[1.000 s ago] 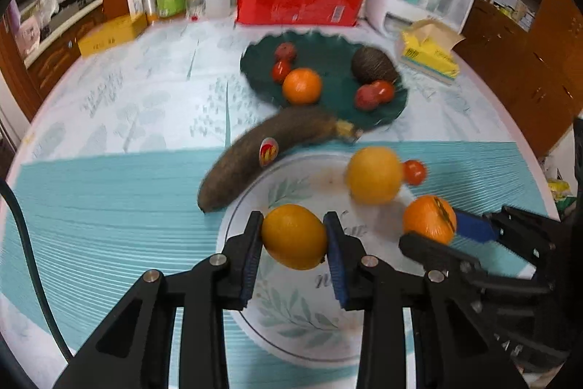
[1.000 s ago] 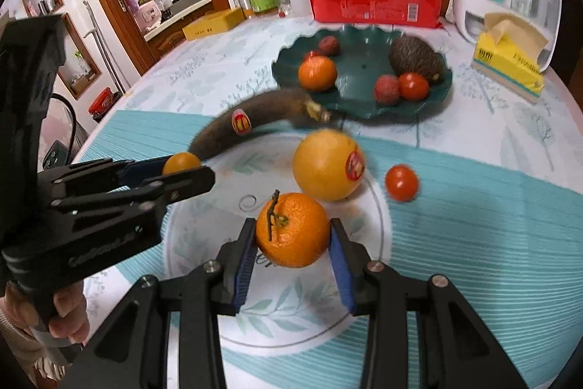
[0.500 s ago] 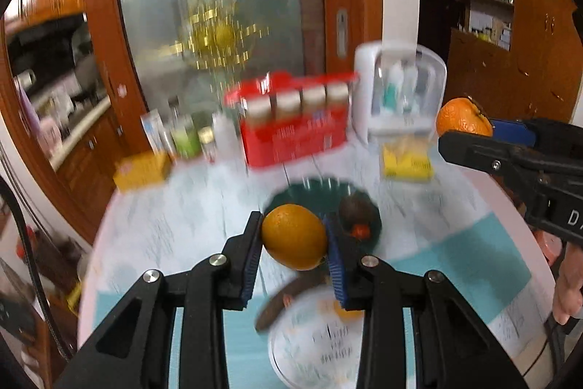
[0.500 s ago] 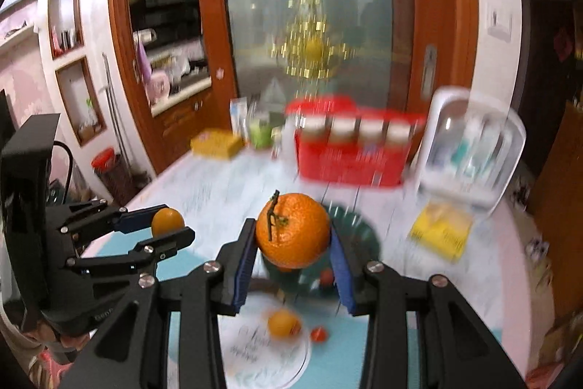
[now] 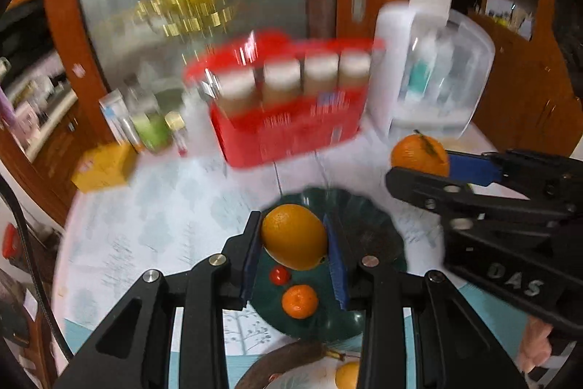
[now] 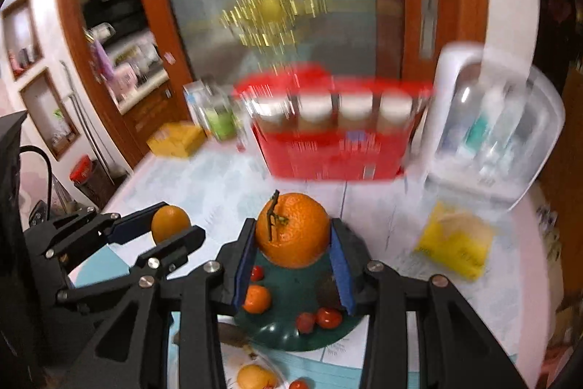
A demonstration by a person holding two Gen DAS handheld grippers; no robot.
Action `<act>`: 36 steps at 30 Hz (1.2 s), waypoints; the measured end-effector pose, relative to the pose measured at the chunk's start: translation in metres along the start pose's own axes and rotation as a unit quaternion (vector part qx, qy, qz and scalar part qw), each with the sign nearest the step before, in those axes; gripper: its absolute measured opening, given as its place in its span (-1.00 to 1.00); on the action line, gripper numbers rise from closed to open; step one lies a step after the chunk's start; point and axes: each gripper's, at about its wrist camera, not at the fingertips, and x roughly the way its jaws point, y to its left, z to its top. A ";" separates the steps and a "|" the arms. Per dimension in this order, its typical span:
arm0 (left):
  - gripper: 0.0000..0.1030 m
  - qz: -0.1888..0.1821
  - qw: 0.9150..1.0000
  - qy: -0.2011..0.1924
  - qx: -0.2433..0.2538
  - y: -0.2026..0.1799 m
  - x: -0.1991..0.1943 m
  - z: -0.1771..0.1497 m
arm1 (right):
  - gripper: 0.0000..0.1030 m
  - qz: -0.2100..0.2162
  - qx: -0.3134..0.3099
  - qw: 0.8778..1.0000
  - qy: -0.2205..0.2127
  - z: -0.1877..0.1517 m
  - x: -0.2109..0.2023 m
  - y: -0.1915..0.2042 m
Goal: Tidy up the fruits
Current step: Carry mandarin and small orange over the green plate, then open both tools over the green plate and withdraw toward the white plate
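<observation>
My left gripper [image 5: 293,239] is shut on a smooth yellow-orange fruit [image 5: 295,228], held in the air above the dark green plate [image 5: 382,265]. To its right, my right gripper [image 6: 291,239] is shut on a stemmed mandarin [image 6: 291,225] at about the same height. A small mandarin [image 5: 299,300], a few small red fruits [image 6: 329,316] and a dark fruit [image 6: 328,294] lie on the green plate. Nearer me, a brown banana [image 5: 280,363] and a yellow orange [image 6: 255,376] rest by the white plate.
A red carton of jars [image 5: 291,126] and a white box with a clear lid [image 5: 437,86] stand behind the green plate. A yellow packet [image 6: 455,246] lies at the right. A yellow box [image 5: 104,166] and bottles [image 5: 153,130] are at the back left.
Both grippers lifted their fruits off the white plate and carried them up and forward. They now hang over the green plate, which has slid down in both views.
</observation>
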 end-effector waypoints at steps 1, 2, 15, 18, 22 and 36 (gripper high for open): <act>-0.38 0.000 1.000 0.022 -0.003 0.000 0.028 -0.005 | -0.24 -0.001 0.007 1.000 0.016 -0.004 0.021 -0.005; -0.38 -0.002 0.999 0.035 -0.004 0.000 0.046 -0.007 | -0.24 0.003 0.014 0.999 0.039 -0.010 0.050 -0.011; -0.32 -0.012 0.992 0.124 -0.024 0.000 0.171 -0.043 | -0.22 -0.012 0.032 0.987 0.155 -0.051 0.203 -0.036; 0.10 -0.013 0.991 0.127 -0.026 0.003 0.168 -0.046 | -0.19 -0.007 0.029 0.987 0.156 -0.052 0.201 -0.033; 0.25 -0.013 0.994 0.101 -0.041 0.011 0.144 -0.043 | -0.17 0.006 0.039 0.987 0.154 -0.048 0.186 -0.034; 0.42 0.015 0.998 0.043 -0.049 0.029 0.015 -0.035 | -0.18 -0.015 0.026 0.996 0.086 -0.031 0.060 -0.012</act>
